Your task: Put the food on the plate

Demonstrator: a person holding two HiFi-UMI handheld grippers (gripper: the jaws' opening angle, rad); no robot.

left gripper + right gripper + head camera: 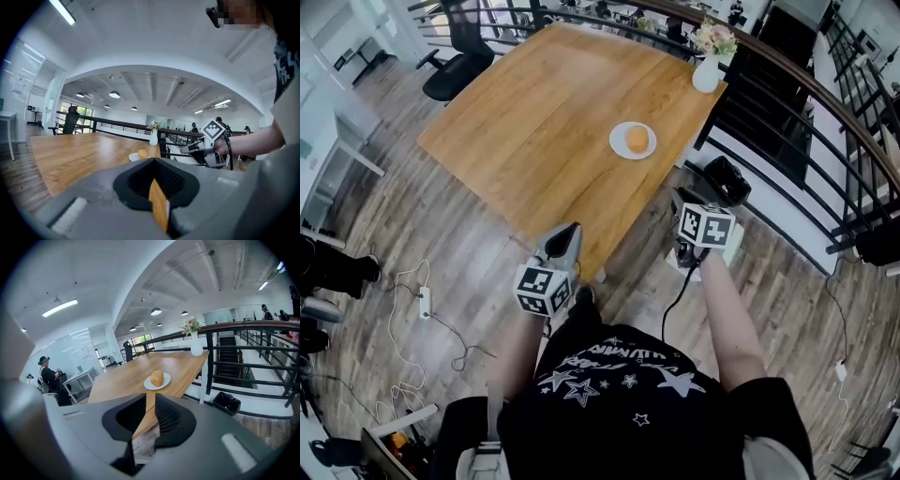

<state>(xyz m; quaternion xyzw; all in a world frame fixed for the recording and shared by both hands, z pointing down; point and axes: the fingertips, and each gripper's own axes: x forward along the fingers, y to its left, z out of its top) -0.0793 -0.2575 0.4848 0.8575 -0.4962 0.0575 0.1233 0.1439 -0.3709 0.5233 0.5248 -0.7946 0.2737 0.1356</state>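
An orange bun (637, 139) lies on a small white plate (622, 151) near the right edge of the wooden table (544, 112). Both grippers hang over the floor in front of the table, well short of the plate. My left gripper (565, 230) is by the table's near corner, its jaws together and empty (153, 161). My right gripper (680, 198) is off the table's right side, its jaws a narrow slit apart with nothing between them (150, 397). The right gripper view looks straight at the bun (157, 378) and plate (165, 382). The left gripper view shows the bun (142, 153) far off.
A white vase of flowers (707, 70) stands at the table's far right corner. A black railing (787, 141) runs along the right, with a black bin (727, 178) by it. An office chair (459, 66) stands at the far left. Cables and a power strip (424, 302) lie on the floor at left.
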